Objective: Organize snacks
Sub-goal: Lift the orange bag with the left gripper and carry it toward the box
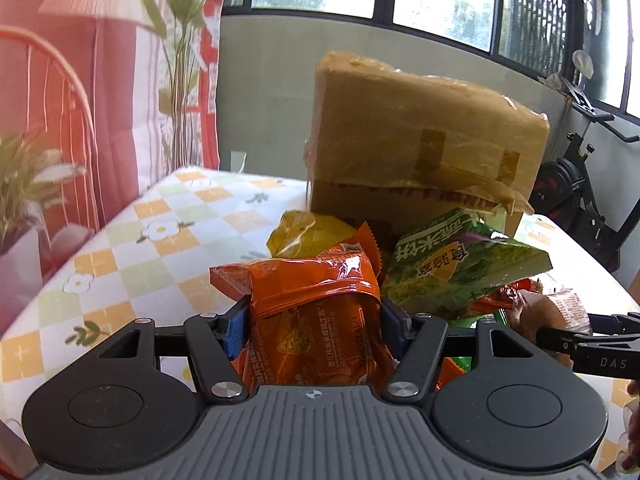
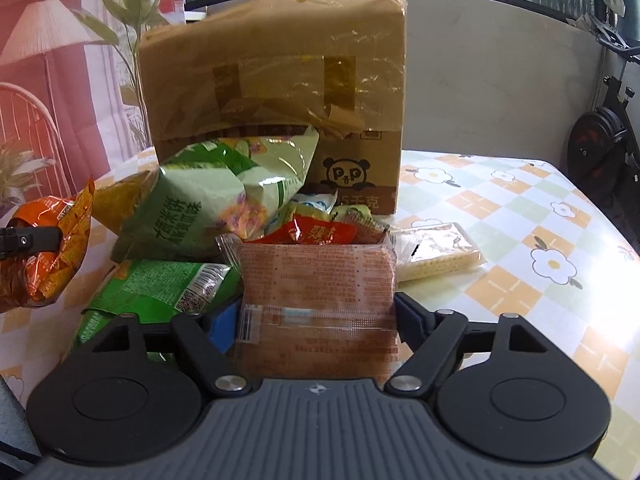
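Observation:
My left gripper [image 1: 314, 320] is shut on an orange snack bag [image 1: 316, 320], held above the table in front of the snack pile; the bag also shows at the left of the right wrist view [image 2: 48, 256]. My right gripper [image 2: 318, 316] is shut on a clear packet with red print [image 2: 318, 288]; it shows at the right of the left wrist view [image 1: 548, 312]. A big green rice-cracker bag [image 2: 208, 196] leans on the pile, also visible in the left wrist view [image 1: 460, 272]. A tall cardboard box [image 2: 280, 80] stands behind the pile.
A yellow bag [image 1: 308, 236], a flat green bag [image 2: 160, 284], small red packets [image 2: 320, 234] and a clear cracker pack [image 2: 440, 252] lie on the checked flower tablecloth [image 2: 520, 220]. An exercise bike [image 1: 576, 200] stands beyond the table's right edge. A printed curtain [image 1: 80, 100] hangs left.

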Demonstrator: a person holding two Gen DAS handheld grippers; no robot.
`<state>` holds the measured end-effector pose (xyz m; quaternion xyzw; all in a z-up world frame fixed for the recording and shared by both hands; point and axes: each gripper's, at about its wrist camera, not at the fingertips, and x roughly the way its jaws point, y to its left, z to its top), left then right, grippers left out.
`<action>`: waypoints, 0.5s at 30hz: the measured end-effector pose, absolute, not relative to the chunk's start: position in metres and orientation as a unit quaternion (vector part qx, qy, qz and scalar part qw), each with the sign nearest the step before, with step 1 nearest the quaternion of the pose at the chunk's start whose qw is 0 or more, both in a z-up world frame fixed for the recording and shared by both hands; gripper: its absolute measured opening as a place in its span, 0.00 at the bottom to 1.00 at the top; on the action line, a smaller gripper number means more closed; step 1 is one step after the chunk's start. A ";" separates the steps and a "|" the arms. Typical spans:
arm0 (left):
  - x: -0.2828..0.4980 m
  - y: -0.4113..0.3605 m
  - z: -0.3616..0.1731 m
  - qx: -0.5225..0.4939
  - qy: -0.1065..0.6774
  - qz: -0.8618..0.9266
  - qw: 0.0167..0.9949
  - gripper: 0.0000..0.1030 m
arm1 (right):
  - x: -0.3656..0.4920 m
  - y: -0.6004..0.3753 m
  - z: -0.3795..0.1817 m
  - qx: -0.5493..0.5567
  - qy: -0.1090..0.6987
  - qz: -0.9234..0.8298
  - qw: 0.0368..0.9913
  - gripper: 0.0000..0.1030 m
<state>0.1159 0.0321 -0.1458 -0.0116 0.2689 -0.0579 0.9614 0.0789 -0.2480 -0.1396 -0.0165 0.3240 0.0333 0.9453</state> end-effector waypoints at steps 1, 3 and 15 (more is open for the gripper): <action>0.115 0.031 -0.145 -0.008 0.266 -0.057 0.962 0.65 | 0.079 -0.248 -0.139 -0.014 0.323 0.032 0.946 0.75; 0.114 0.030 -0.143 -0.006 0.262 -0.056 0.964 0.65 | 0.078 -0.249 -0.137 -0.010 0.321 0.032 0.947 0.75; 0.113 0.031 -0.129 0.005 0.235 -0.038 0.971 0.65 | 0.072 -0.250 -0.119 -0.005 0.287 0.031 0.957 0.74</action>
